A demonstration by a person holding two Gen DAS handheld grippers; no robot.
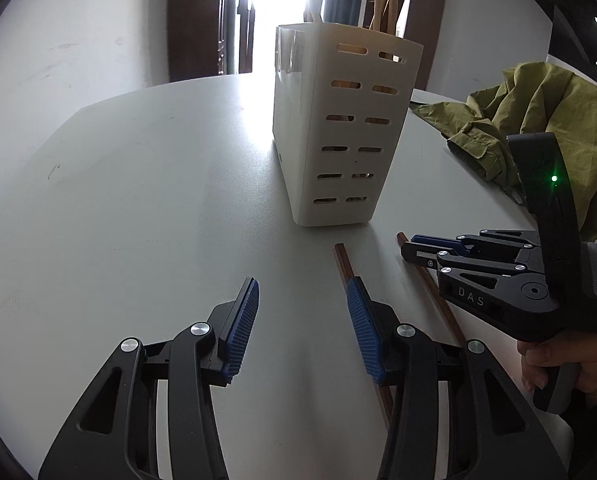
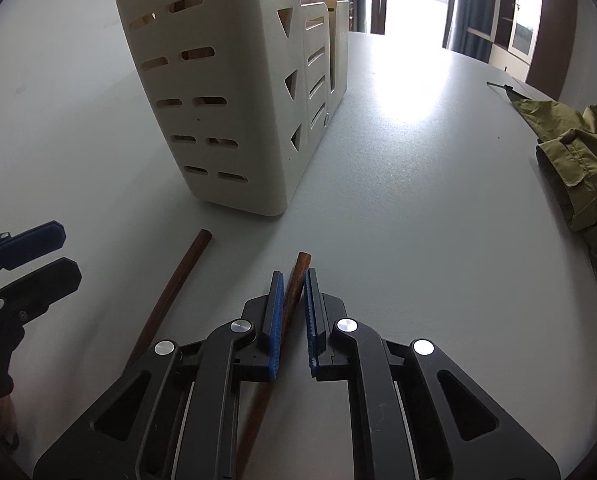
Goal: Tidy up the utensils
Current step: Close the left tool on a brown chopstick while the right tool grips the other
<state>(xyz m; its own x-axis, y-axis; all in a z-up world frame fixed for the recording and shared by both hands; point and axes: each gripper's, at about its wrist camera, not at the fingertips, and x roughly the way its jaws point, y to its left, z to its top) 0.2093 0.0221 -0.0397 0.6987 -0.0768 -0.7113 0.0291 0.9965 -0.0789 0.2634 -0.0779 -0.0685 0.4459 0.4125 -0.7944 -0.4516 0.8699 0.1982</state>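
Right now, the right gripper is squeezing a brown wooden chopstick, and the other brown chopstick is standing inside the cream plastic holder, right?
Not quite. The right gripper is shut on one brown wooden chopstick, but the other brown chopstick lies on the grey table in front of the cream plastic holder, as the right wrist view shows.

Cream slotted holder (image 2: 226, 92), reddish-brown chopsticks (image 2: 174, 284), olive-green cloth (image 1: 538, 116), pale grey table (image 1: 138, 200).

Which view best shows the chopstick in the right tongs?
The right wrist view: the chopstick sits pinched between the right tongs. In the left wrist view, those tongs hide most of it.
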